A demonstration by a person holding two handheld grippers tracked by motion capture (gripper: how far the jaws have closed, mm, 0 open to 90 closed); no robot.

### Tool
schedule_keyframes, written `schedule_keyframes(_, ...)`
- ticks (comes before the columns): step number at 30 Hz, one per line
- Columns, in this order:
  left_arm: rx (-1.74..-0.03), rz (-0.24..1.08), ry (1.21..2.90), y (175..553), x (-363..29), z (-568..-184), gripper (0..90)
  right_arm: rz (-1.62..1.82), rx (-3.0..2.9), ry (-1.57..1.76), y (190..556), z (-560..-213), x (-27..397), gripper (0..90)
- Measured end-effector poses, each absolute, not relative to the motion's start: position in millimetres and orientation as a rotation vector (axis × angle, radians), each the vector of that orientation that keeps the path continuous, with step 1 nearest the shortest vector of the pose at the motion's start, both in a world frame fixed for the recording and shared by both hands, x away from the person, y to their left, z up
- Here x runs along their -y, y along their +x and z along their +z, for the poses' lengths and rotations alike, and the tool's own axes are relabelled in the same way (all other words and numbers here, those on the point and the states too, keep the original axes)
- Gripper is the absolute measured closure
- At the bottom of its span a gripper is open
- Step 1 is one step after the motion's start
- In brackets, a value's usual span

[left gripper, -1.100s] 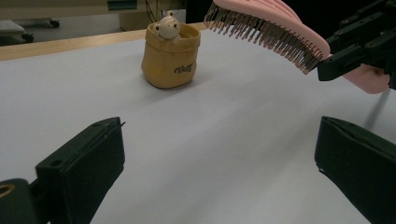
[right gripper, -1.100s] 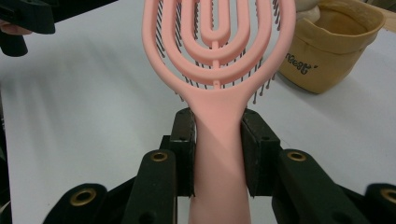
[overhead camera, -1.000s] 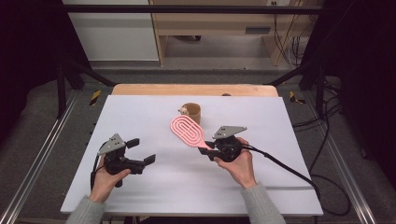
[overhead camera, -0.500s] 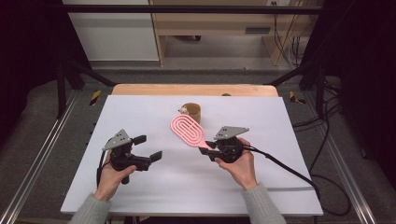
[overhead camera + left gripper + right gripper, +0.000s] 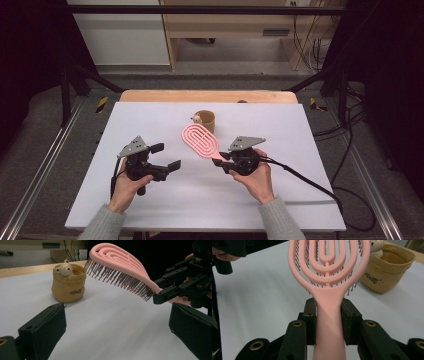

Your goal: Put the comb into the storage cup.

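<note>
— What did it look like from above?

— I had the right gripper clamped on the handle of the pink hairbrush, near the middle of the white table. The brush head pointed away from me and to my left, toward the small tan pouch standing near the far edge. My left gripper sat off to the left, well apart from the brush, its jaws spread and nothing between them

— And from the left gripper's camera?

— My two black jaws stood wide at the bottom corners with bare table between them. Ahead, the hairbrush hung tilted above the table, bristles down, its handle pinched in the right gripper. The pouch stood upright beyond it, a little bear figure peeking over its rim

— The right gripper's camera?

— My pads pressed the hairbrush handle from both sides, the looped head rising straight up. The pouch sat to the upper right, apart from the bristles
</note>
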State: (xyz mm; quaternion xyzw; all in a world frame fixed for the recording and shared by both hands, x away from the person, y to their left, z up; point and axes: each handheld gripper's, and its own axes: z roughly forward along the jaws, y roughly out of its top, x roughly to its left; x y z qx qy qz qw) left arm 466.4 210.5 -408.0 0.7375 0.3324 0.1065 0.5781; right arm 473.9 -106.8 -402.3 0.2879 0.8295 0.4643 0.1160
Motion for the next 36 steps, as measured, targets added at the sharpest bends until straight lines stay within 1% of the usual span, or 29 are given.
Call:
schedule_keyframes(15, -0.786, 0.195, 1.706, 473.0, -189.6, -407.4, 0.7, 1.376, -2.421, 0.831, 472.7, -400.4, 107.8, 69.5)
schedule_keyframes(36, -0.822, 0.164, 1.661, 481.2, -169.3, -403.3, 0.7, 1.379, -2.421, 0.826, 472.2, -400.1, 107.8, 69.5)
